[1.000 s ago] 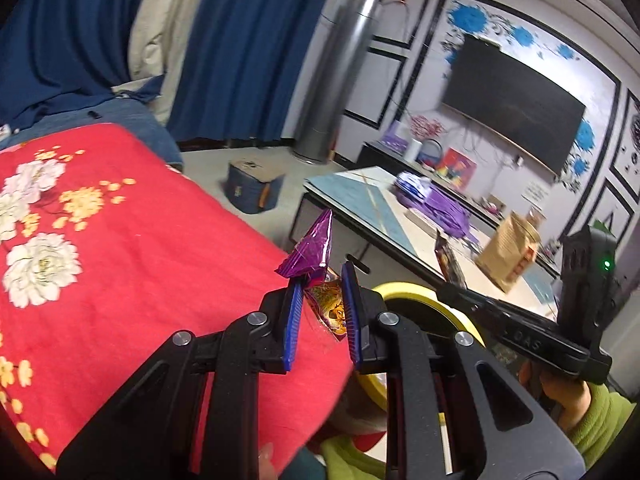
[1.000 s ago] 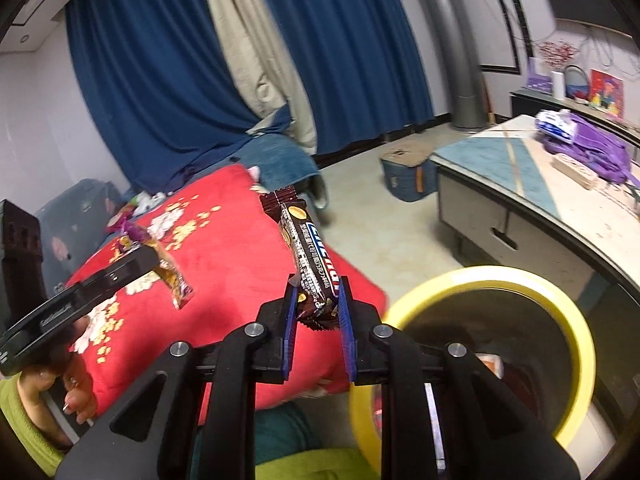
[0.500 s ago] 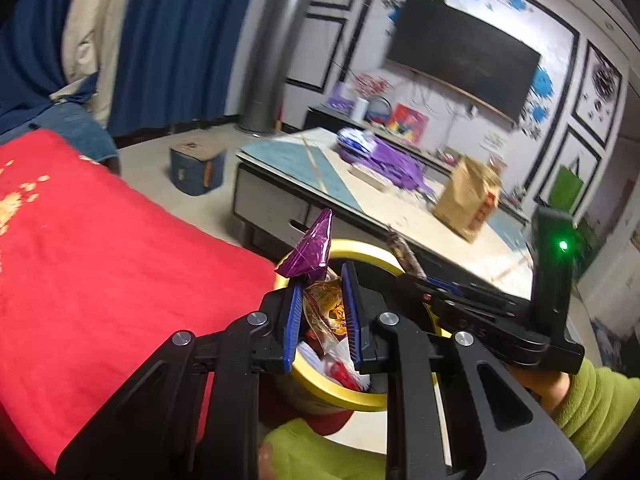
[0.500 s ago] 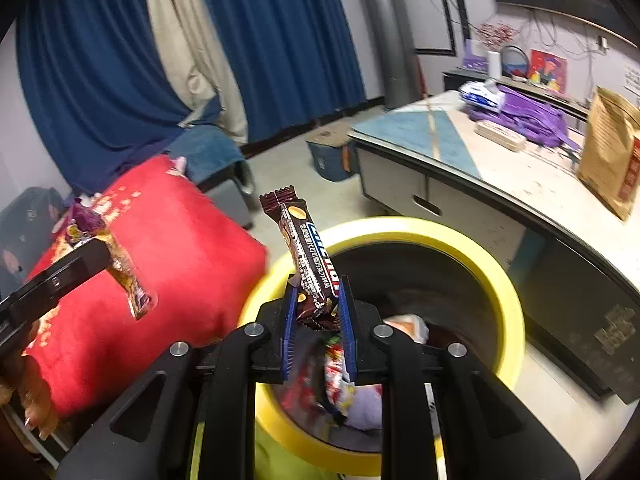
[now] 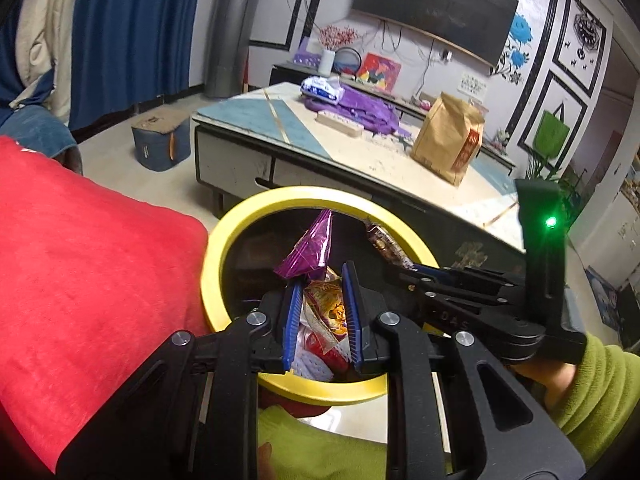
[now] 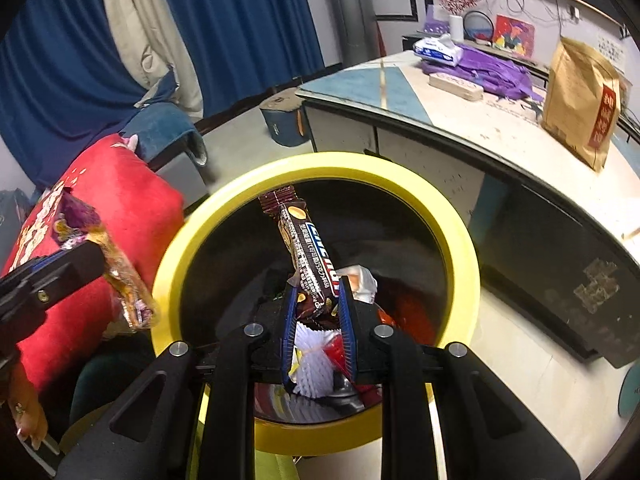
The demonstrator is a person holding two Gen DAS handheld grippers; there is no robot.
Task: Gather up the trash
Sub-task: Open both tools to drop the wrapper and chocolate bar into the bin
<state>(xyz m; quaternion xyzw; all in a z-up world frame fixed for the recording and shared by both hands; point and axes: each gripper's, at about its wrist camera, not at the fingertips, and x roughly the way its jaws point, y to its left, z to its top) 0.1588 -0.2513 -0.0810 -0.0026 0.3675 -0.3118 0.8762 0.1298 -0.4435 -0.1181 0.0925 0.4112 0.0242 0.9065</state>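
Observation:
A round bin with a yellow rim (image 5: 256,216) (image 6: 460,232) stands on the floor and holds several wrappers. My left gripper (image 5: 320,300) is shut on a purple-and-orange snack wrapper (image 5: 310,246) over the bin's mouth. My right gripper (image 6: 318,306) is shut on a brown chocolate-bar wrapper (image 6: 306,250) that sticks up above the bin's opening. In the left wrist view the right gripper (image 5: 424,270) reaches in from the right with the bar wrapper (image 5: 386,242). In the right wrist view the left gripper (image 6: 86,258) and its snack wrapper (image 6: 116,276) hang at the bin's left rim.
A red cushion (image 5: 80,264) (image 6: 116,184) lies left of the bin. A low table (image 5: 360,152) (image 6: 500,120) behind it carries a brown paper bag (image 5: 450,140), purple cloth and tissues. A blue box (image 5: 160,140) sits on the floor by blue curtains. Green sleeves show below.
Both grippers have swung from over the red cushion toward the yellow bin and sunk, so each wrapper now hangs over its mouth. Both grips have stayed the same.

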